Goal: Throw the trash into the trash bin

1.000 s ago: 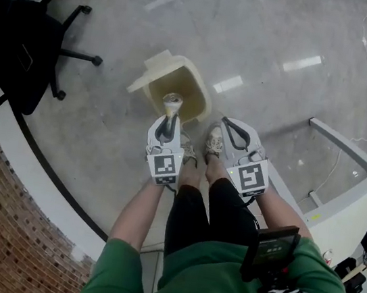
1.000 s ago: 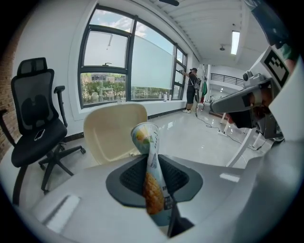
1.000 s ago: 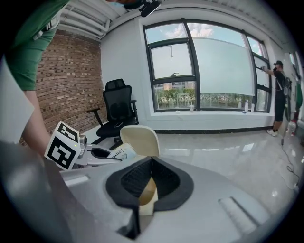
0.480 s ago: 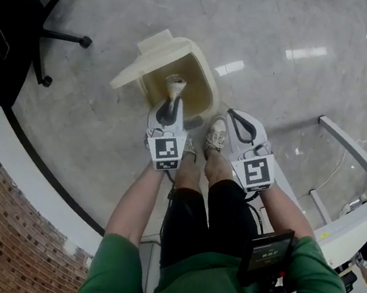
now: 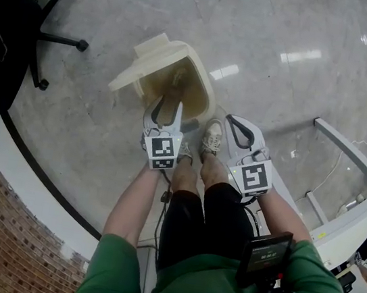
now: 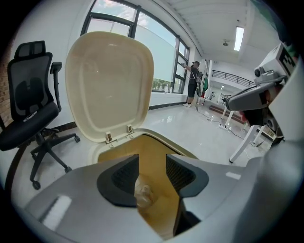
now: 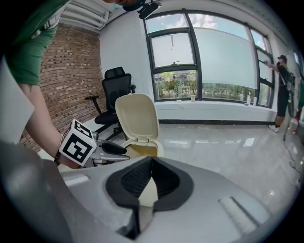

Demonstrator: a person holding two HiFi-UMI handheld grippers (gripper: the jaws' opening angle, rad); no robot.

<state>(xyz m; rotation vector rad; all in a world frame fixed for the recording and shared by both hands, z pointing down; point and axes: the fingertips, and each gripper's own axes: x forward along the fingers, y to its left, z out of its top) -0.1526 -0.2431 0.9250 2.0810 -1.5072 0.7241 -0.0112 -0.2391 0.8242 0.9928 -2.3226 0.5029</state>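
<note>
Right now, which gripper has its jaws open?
The left gripper, over the trash bin: jaws just opened, trash loose between them. The right gripper is shut.

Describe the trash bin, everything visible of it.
The trash bin is a cream plastic tub with rounded corners, standing upright on the glossy floor. Its lid, held by two small hinges at the back edge, is swung up fully open. The inside looks yellowish-brown, and a crumpled pale wad of trash shows within the opening. The left gripper, its jaws just opened and clear of the wad, hangs over the near rim; whether it touches the bin cannot be told.
</note>
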